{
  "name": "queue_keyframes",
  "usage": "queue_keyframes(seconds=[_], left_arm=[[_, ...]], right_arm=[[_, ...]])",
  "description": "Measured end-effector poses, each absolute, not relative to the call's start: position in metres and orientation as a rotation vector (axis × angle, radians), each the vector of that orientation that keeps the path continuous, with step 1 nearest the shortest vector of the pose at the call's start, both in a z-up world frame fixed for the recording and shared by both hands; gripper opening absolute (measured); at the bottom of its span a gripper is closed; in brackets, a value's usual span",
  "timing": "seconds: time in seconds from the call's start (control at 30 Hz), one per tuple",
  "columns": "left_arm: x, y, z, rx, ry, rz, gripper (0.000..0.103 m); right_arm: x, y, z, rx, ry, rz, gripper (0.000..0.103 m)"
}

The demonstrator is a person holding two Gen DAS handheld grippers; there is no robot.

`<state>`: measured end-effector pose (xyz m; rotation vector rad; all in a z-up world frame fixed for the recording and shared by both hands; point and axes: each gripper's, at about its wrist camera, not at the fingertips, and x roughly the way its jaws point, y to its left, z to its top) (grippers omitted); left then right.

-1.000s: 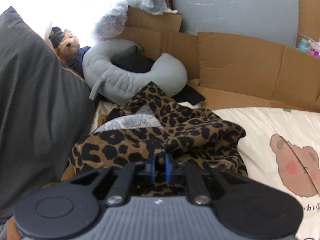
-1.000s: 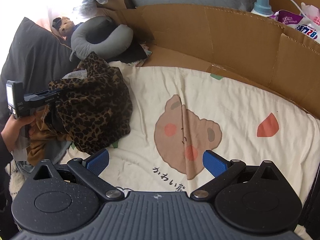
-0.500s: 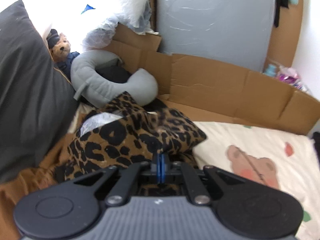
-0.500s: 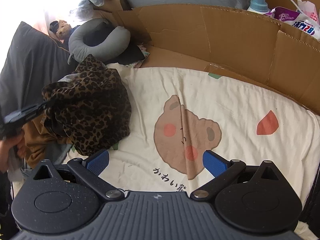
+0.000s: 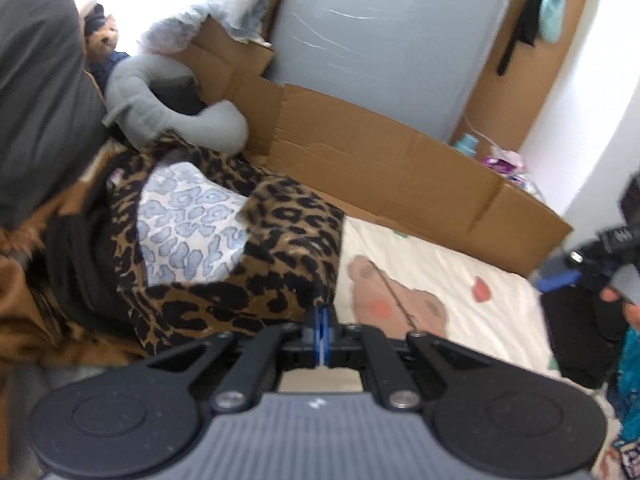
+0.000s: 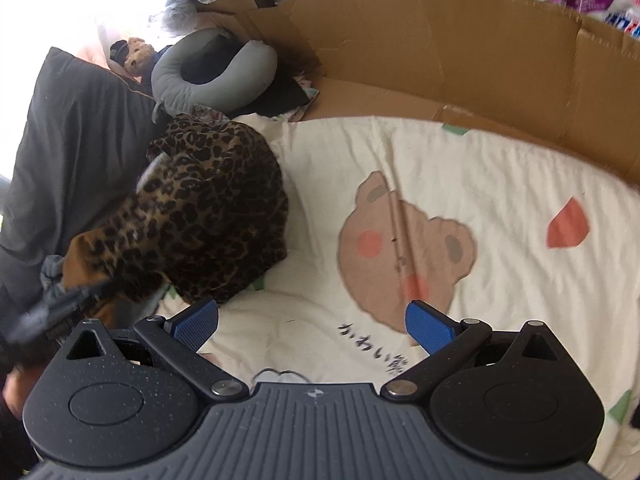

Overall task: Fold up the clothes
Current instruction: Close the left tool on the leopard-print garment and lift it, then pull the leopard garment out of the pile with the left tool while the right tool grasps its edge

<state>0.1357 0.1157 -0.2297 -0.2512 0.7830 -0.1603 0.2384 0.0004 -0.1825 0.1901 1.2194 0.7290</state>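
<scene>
A crumpled leopard-print garment with a pale blue-spotted inner side lies at the left end of the cream bear-print sheet. My left gripper is shut on an edge of the garment and holds it lifted. In the right wrist view the garment is a heap at the left, stretched toward the blurred left gripper. My right gripper is open and empty above the sheet, right of the heap.
A dark grey pillow lies left of the garment. A grey neck pillow and a teddy bear sit behind it. A cardboard wall runs along the far side. More brown and black clothes lie at the left.
My left gripper has pulled back and up with the garment's edge, stretching it and baring its pale inner side. My right gripper has moved slightly forward and stays open.
</scene>
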Motion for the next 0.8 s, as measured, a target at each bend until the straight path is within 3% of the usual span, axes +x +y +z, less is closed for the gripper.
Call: queue_keyframes(seconds=[0.4, 0.67, 0.73, 0.8], left_arm=[[0.085, 0.068, -0.277, -0.427, 0.858, -0.274, 0.001], [0.076, 0.044, -0.31, -0.497, 0.921, -0.328, 0.001], [0.076, 0.042, -0.318, -0.502, 0.957, -0.331, 0.003], [0.075, 0.045, -0.321, -0.517, 0.988, -0.322, 0.014]], right_arm=[[0.222, 0.034, -0.214, 0.291, 1.293, 0.84, 0.102], [0.207, 0.034, -0.296, 0.373, 1.43, 0.786, 0.102], [0.201, 0.033, -0.312, 0.401, 1.46, 0.776, 0.102], [0.197, 0.033, -0.322, 0.425, 1.471, 0.783, 0.102]])
